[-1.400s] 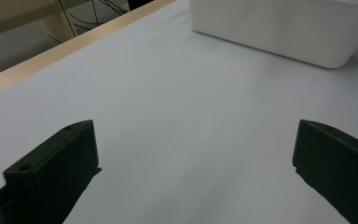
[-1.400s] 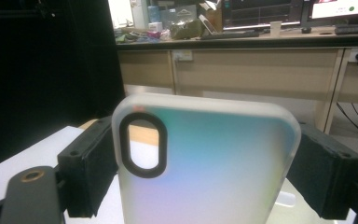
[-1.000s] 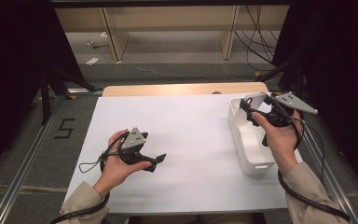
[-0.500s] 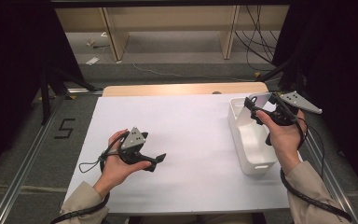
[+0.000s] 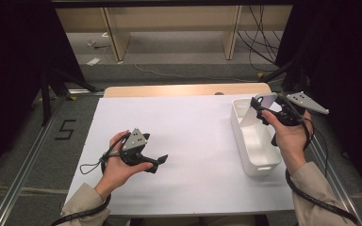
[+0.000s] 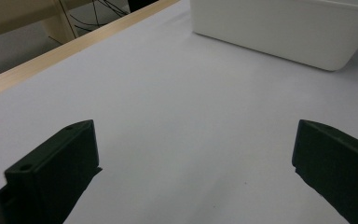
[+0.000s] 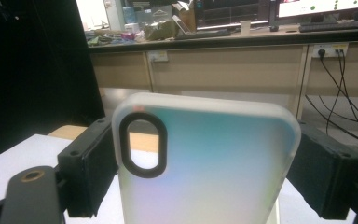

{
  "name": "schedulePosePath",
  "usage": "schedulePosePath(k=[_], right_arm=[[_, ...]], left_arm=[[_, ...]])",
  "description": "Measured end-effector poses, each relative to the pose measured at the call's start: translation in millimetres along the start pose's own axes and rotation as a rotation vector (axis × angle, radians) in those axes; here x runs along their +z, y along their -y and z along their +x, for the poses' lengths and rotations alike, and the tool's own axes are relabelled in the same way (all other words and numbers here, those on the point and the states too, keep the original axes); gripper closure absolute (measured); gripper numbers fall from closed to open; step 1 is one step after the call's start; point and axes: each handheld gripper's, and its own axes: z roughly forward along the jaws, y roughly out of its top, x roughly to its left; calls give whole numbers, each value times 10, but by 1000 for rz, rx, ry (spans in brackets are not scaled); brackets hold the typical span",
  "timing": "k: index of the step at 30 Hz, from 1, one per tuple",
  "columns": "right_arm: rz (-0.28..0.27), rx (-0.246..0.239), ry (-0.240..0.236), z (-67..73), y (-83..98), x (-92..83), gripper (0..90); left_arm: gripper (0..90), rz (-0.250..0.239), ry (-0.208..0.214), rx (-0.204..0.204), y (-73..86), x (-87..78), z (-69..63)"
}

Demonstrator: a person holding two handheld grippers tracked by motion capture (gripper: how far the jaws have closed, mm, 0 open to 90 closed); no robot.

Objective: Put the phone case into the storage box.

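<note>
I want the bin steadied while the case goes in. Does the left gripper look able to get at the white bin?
Probably yes: the left gripper stands open with nothing between its jaws, and bare white table lies between it and the white bin.

Right tool (image 5: 260, 107) sits at the tabletop's (image 5: 202, 141) right edge, above the far end of the bin (image 5: 254, 141); phone case (image 7: 205, 163) stands upright between its jaws. Bin extends from below this tool toward the person. Left tool (image 5: 156, 161) lies well to the left, low over the tabletop's near-left part, bin ahead of its jaws.
</note>
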Motion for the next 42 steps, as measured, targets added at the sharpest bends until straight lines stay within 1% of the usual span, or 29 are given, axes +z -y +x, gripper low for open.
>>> schedulePosePath(k=[11,25,42], right_arm=[[3,1,21,-67,-4,-12,176],[8,15,27,-125,-15,-24,176],[20,14,39,-168,-2,-17,176]], left_arm=[[0,-1,1,0,-1,0,0],[1,1,1,-1,0,5,-1],[2,1,1,0,0,2,-5]])
